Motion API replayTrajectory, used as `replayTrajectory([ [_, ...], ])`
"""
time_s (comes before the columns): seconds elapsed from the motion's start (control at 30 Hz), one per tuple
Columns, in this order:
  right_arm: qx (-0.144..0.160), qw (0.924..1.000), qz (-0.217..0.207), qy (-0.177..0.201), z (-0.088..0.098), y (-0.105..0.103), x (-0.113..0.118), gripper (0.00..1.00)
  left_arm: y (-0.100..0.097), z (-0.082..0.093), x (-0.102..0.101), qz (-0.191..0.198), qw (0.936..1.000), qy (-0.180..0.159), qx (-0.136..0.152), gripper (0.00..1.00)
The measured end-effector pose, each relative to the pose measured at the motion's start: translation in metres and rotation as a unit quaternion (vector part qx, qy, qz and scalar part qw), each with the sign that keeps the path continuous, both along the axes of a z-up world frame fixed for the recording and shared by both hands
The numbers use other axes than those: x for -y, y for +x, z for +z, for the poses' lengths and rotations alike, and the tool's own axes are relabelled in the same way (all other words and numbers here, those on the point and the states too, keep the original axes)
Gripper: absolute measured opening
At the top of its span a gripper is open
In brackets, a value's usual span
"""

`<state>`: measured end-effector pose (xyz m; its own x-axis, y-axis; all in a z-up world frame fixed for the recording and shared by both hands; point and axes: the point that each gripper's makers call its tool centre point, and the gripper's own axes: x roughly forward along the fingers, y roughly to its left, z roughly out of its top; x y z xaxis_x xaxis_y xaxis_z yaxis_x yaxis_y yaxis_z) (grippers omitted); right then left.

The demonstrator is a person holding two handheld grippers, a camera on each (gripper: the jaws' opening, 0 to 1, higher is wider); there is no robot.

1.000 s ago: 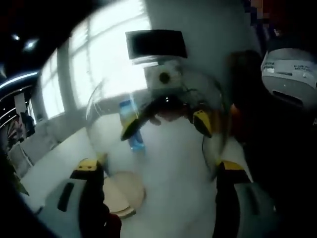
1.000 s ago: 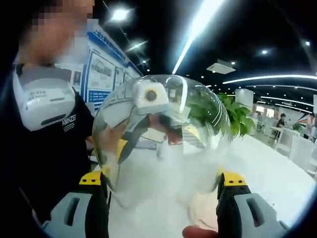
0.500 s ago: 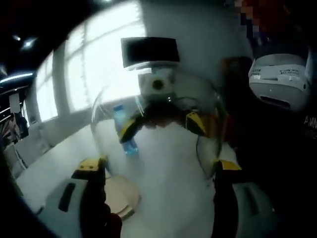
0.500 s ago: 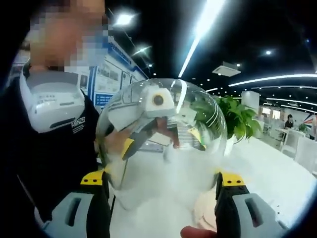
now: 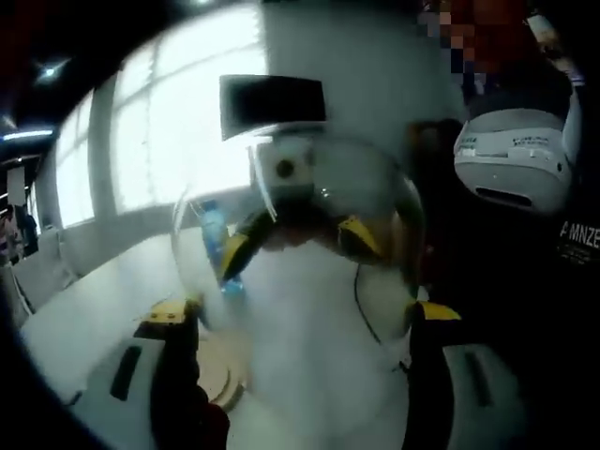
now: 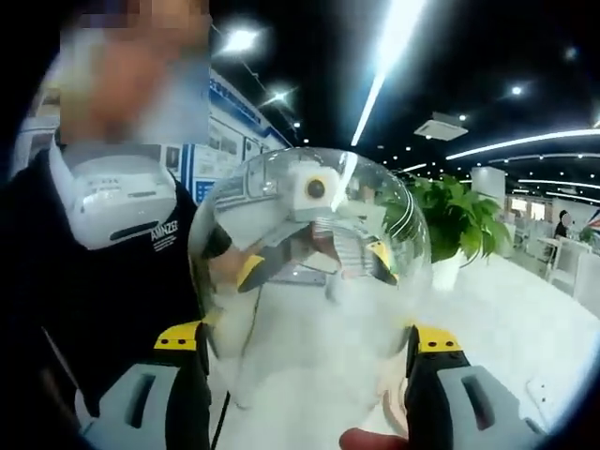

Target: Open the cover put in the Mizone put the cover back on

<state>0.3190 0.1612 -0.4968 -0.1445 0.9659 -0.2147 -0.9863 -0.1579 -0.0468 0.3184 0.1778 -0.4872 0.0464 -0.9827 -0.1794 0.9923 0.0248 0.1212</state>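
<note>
Cover [image 5: 300,234], a clear glass dome, hangs lifted between both grippers. In the left gripper view it sits at 12 o'clock above the left gripper [image 5: 300,323], whose 2 yellow-tipped fingers [image 5: 171,314] are spread wide and flank its lower rim; whether they touch it I cannot tell. The Mizone bottle [image 5: 217,246] shows through the glass at 10 o'clock, upright on the white tabletop [image 5: 84,314]. In the right gripper view the cover [image 6: 314,253] likewise rises between the right gripper's [image 6: 305,342] 2 parted fingers [image 6: 183,337].
</note>
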Motion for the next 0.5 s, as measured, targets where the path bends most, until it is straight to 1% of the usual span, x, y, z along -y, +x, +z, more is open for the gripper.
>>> replayTrajectory([
  [0.2,0.001,0.9999,0.013,0.004,0.0020,-0.0011,0.0029,0.78,-0.0057,0.0004,0.0034,-0.021,0.9996,-0.015,-0.013,0.77],
  [0.5,0.000,0.9996,0.027,0.009,0.0048,-0.0055,0.0083,0.79,-0.0106,-0.0003,0.0081,-0.035,0.9988,-0.019,-0.027,0.78],
])
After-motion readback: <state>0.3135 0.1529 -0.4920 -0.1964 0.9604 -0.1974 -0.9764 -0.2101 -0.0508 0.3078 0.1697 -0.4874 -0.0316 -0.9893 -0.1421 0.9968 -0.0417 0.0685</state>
